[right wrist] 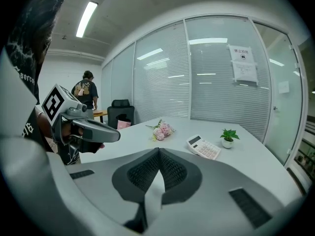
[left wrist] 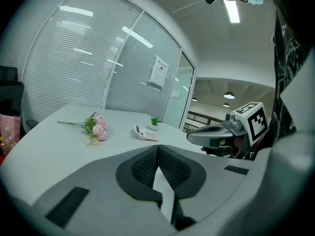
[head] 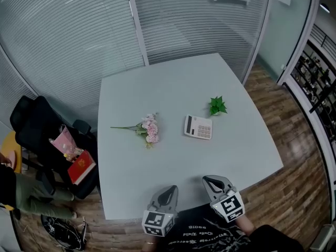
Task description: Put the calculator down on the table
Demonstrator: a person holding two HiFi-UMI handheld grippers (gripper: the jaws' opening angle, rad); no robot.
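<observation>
Glass-walled office, blinds drawn, wood floor at right. Pale grey worktop filled centre of head view. On it, calculator lay flat, keys up, centre-right of frame, well apart from both tools. Just above-right of it stood potted plant; to its left lay pink flower bunch. At bottom of frame, by worktop's near edge, left tool and right tool each had jaws pressed together, nothing between them. At far left, black chair.
</observation>
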